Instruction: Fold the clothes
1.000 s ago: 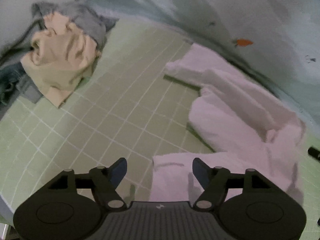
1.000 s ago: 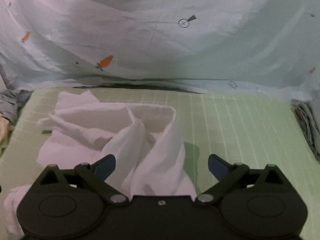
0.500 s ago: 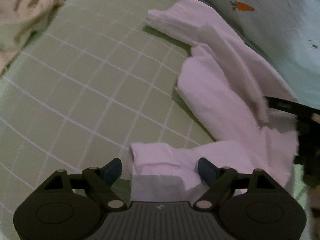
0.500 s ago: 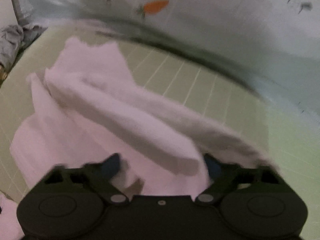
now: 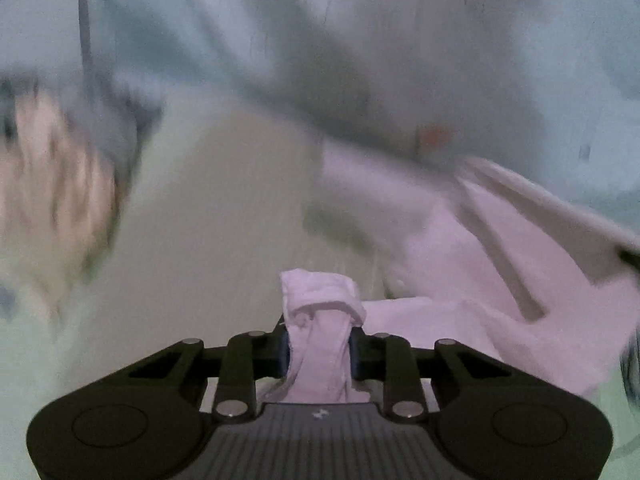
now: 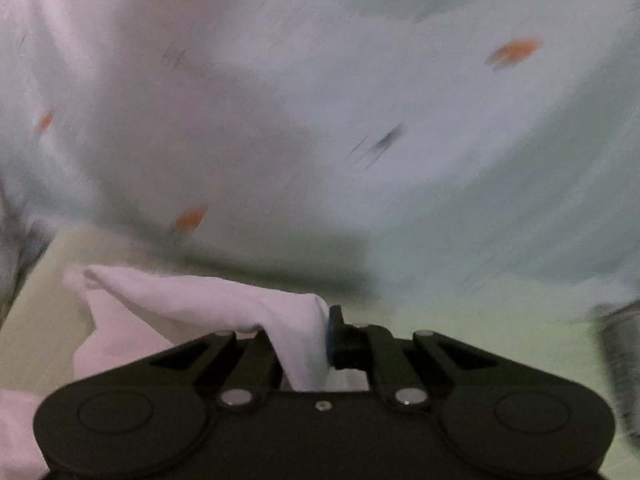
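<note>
Both views are smearing with motion blur. The left gripper (image 5: pixel 319 350) is closing its jaws on a bunched wad of the white garment (image 5: pixel 500 280), the soft, slightly nubbly cloth puckering into a knot between the blue pads and standing up above them. The rest of the garment is trailing off to the right in limp folds over the pale green gridded mat (image 5: pixel 208 220). The right gripper (image 6: pixel 316 344) is clenched tight on another pinch of the same white garment (image 6: pixel 192 300), the cloth stretching leftward from it in a smooth tapering ridge. A beige and grey heap of clothes (image 5: pixel 56 200) is lying at the mat's far left. A pale draped sheet with small orange carrot prints (image 6: pixel 360 100) is hanging behind.
</note>
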The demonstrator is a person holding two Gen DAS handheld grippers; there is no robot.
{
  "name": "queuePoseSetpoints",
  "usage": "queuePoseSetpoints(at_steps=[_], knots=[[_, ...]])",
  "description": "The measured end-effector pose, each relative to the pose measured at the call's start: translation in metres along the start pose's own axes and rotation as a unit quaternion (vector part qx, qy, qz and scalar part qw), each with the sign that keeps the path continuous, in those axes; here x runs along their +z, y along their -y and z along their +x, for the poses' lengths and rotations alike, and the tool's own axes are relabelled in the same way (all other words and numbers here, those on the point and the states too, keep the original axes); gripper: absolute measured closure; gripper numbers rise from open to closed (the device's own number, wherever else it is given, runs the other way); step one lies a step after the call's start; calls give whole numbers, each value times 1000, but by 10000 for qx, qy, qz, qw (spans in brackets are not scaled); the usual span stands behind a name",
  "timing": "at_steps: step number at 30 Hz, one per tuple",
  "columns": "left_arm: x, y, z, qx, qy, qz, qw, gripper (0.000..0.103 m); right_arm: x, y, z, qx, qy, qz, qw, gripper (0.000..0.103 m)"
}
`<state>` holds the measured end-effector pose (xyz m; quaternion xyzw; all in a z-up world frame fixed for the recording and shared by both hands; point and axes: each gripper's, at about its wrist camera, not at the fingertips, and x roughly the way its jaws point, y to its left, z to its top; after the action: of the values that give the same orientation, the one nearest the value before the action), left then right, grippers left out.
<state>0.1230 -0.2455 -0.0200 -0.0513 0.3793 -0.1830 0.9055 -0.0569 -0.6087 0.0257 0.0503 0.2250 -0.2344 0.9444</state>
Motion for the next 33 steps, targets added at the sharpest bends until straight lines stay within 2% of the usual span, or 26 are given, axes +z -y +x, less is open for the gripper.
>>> queuePoseSetpoints(at_steps=[3,5,7,10,12,13,16,17,18,20,23,25,26,28,30,31,33], knots=[[42,5,-32,-111,919,-15,9957,74,12,32,-43,-263,505,434,9974,98],[53,8,-48,-354,1198,-147,9921,74,11,48,-68,-427,711,624,9946,98],[46,14,-54,-456,1188,-72,9918,74,-3,54,-86,-566,677,638,9940,97],[7,16,-57,-201,830,290,9959,74,-55,62,-102,-727,112,931,9929,96],[-30,5,-50,24,228,204,9995,74,-103,68,-106,-781,-533,1358,9862,92],[-52,-3,-43,116,-215,99,9997,74,-125,66,-107,-811,-903,1446,9820,91],[-107,-30,-25,369,-1404,-217,9892,71,-188,59,-107,-886,-1986,1607,9627,88],[-122,-38,-24,452,-1638,-337,9849,69,-196,57,-111,-909,-2121,1605,9597,87],[-131,-43,-28,468,-1704,-442,9833,65,-202,54,-115,-932,-2210,1592,9577,82],[-131,-46,-36,401,-1672,-574,9834,64,-206,49,-121,-983,-2273,1585,9558,56],[-115,-44,-35,366,-1461,-528,9872,56,-184,44,-110,-1092,-1941,1475,9637,49],[-102,-38,-34,449,-1224,-367,9908,52,-172,43,-104,-1077,-1669,1399,9700,31],[-95,-37,-33,460,-1137,-338,9919,50,-166,41,-101,-1053,-1524,1366,9732,25],[-83,-40,-29,421,-992,-368,9935,38,-155,38,-93,-924,-1354,1313,9777,22],[-73,-46,-23,312,-867,-493,9945,31,-149,35,-83,-792,-1346,1326,9788,18],[-72,-49,-16,274,-930,-553,9938,27,-148,34,-76,-728,-1393,1372,9780,16],[-70,-56,0,202,-1093,-671,9915,25,-150,35,-63,-651,-1578,1559,9729,14]])
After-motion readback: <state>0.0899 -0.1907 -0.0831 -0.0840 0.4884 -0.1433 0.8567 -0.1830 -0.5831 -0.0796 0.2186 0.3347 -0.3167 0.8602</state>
